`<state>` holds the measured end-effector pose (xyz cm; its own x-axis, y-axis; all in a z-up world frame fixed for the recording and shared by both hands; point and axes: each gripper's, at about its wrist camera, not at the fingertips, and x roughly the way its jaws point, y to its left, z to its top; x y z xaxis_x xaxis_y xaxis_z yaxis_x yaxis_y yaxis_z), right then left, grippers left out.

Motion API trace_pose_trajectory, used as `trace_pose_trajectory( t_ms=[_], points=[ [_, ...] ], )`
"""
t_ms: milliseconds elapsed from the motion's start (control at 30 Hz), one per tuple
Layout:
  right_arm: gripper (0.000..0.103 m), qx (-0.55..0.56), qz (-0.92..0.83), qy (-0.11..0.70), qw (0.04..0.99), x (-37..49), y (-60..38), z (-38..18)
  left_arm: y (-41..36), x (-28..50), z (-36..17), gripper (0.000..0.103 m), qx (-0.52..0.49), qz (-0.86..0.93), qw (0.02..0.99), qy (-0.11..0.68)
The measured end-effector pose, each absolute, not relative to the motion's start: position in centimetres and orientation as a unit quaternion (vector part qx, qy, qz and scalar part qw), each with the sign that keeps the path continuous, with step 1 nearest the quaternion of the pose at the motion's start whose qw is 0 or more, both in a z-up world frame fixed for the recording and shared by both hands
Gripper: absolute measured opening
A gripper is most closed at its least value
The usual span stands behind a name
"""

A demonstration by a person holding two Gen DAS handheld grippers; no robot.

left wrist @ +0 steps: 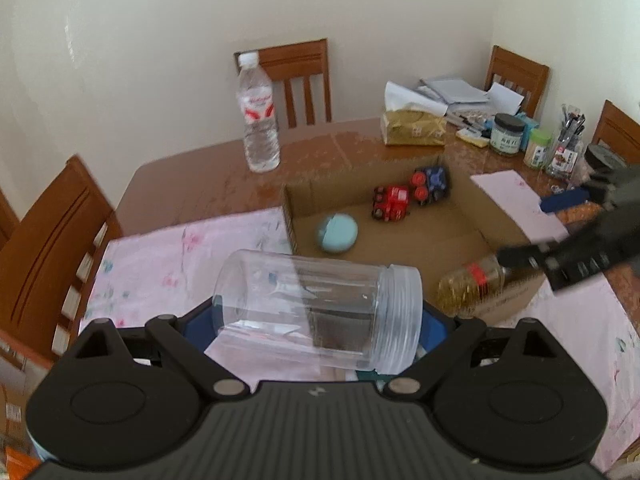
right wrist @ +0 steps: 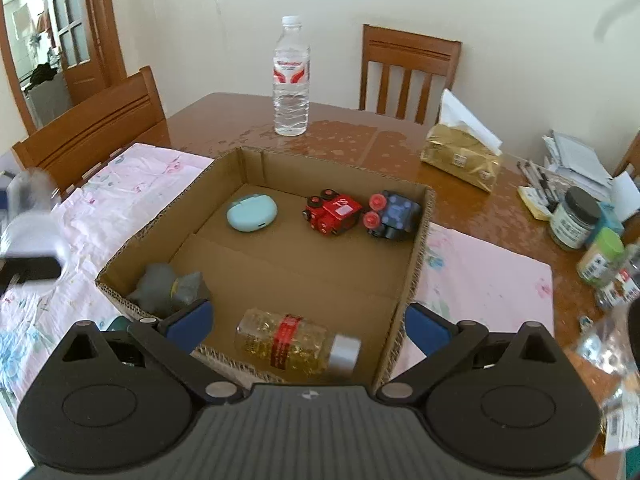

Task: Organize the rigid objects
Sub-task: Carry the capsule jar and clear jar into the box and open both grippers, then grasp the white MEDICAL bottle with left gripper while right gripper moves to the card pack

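Carrying a clear plastic jar [left wrist: 320, 312] on its side between its blue pads, the left gripper [left wrist: 320, 320] hangs above the pink floral cloth [left wrist: 160, 264], just short of the cardboard box [left wrist: 452, 184] on the wooden table [left wrist: 192, 172]; the jar's threaded mouth points right, it has no lid, and the jaws look clamped on its two ends. Seen from the left wrist, the box already holds a pale blue case [left wrist: 337, 233], a red toy vehicle [left wrist: 391, 202] and a blue toy vehicle [left wrist: 431, 184], while the right gripper [left wrist: 560, 256] reaches over the near corner beside a bottle of yellow liquid [left wrist: 472, 284]. A water bottle [left wrist: 259, 116] stands outside the box, and jars and a tissue pack crowd the far end.

From the right wrist, the right gripper [right wrist: 308, 324] stands released, its pads wide apart and clear of the yellow bottle [right wrist: 296, 344], which lies on its side on the box floor by the near wall. A grey crumpled item [right wrist: 168, 286], too blurred to name, sits in the near left corner.

By this reckoning, several objects are boxed; the jar is next, and the water bottle and far-end clutter may remain.
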<state>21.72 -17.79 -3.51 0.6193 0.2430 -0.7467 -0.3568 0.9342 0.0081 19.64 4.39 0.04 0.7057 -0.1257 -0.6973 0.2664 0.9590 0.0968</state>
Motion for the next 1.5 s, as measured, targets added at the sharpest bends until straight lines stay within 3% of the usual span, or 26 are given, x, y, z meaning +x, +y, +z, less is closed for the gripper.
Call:
trace_pose_trajectory(
  t_ms=[567, 733, 1500],
  points=[
    [0.103, -0.081, 0.093, 0.383, 0.915, 17.5, -20.3, -2.6, -0.9, 27.7, -2.1, 0.095, 0.115, -0.169, 0.903, 0.378],
    [0.103, -0.076, 0.077, 0.387, 0.916, 17.0, -20.8, -2.7, -1.4, 28.7, -2.9, 0.100, 0.121, -0.155, 0.908, 0.370],
    [0.103, -0.063, 0.092, 0.411, 0.905, 15.3, -22.1, -5.0, 0.8, 20.7, -3.2, 0.103, 0.060, -0.076, 0.918, 0.385]
  ],
)
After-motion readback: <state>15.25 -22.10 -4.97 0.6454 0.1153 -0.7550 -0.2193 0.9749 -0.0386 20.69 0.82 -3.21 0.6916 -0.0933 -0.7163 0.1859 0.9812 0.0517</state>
